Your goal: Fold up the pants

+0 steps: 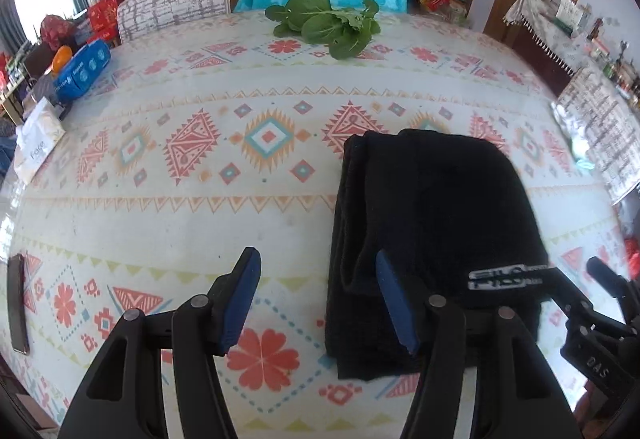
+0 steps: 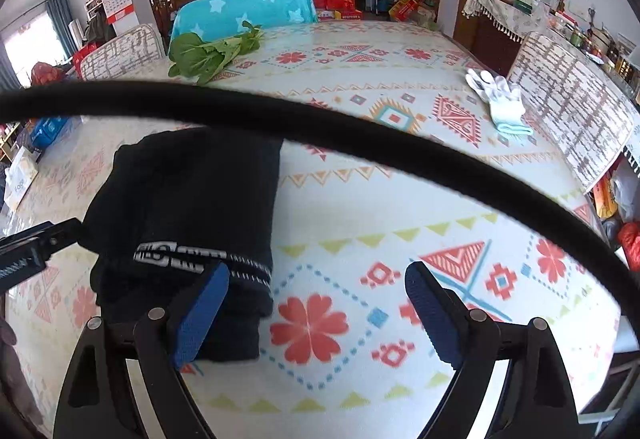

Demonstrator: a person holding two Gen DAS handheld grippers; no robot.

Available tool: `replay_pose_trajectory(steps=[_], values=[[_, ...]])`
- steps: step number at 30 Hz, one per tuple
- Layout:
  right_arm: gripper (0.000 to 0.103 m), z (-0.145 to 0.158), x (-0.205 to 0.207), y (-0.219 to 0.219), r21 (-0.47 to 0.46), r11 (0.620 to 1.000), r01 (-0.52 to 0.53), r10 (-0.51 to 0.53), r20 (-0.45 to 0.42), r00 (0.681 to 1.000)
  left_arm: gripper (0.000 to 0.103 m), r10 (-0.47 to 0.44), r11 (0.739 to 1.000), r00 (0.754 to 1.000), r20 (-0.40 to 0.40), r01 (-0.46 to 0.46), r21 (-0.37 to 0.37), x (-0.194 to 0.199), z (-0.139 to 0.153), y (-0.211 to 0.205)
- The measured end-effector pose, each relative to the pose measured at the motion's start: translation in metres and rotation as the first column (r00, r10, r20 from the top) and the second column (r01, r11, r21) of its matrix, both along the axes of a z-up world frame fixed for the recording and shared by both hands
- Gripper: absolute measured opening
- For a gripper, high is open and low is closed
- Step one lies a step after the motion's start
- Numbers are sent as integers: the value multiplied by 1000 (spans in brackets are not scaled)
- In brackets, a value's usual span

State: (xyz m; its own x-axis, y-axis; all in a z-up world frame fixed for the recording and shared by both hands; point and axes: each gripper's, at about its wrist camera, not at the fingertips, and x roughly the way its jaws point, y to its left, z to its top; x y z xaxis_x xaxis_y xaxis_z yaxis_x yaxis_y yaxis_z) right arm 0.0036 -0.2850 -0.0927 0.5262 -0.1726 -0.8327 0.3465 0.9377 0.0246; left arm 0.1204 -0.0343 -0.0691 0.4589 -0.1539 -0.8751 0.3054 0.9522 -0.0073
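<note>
Black pants (image 1: pixel 432 223) lie folded into a compact stack on the patterned tablecloth (image 1: pixel 240 207), a white logo at the near edge. My left gripper (image 1: pixel 316 299) is open and empty just above the table, its right finger over the stack's left edge. The right wrist view shows the same pants (image 2: pixel 192 207) at the left. My right gripper (image 2: pixel 316 315) is open and empty, its left finger over the stack's near right corner. The right gripper's tip also shows at the right edge of the left wrist view.
Leafy greens (image 1: pixel 328 23) lie at the table's far edge. White gloves (image 2: pixel 500 99) lie at the far right. A phone (image 1: pixel 18 303) sits at the left edge, boxes (image 1: pixel 80 69) beyond. Chairs stand behind the table. A black cable (image 2: pixel 360 143) crosses the right wrist view.
</note>
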Motion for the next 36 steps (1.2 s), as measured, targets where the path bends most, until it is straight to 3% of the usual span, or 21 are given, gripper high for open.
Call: replay_pose_trajectory(steps=[5,10,18,22,29,33,36], values=[[94,-20,5,8,-50,997,-64,61,-50,997,59,2,999,999,-50,1,50,1,-26,-8],[95,-6,-7,-10,10,999,-39,40,-30,999,59,14,1000,999,-42,-13,6,-7,-9,0],[95,26,-61,-2,32,999,1,-2,53,999,59,84,994,992,91,-76,-81,-60,48,22],[95,28,-79,17,14,999,-49,48,66,997,67,139,989,971,193,-125,-83,-98,68,30],[95,28,-99,49,-45,985,-164,167,62,984,84,173,985,909,380,-169,-43,-159,90,31],[95,32,-109,59,-52,980,-192,195,69,978,90,174,984,885,431,-175,-38,-177,100,33],[95,36,-116,62,-57,978,-201,205,78,976,91,185,983,895,407,-177,-58,-183,99,37]])
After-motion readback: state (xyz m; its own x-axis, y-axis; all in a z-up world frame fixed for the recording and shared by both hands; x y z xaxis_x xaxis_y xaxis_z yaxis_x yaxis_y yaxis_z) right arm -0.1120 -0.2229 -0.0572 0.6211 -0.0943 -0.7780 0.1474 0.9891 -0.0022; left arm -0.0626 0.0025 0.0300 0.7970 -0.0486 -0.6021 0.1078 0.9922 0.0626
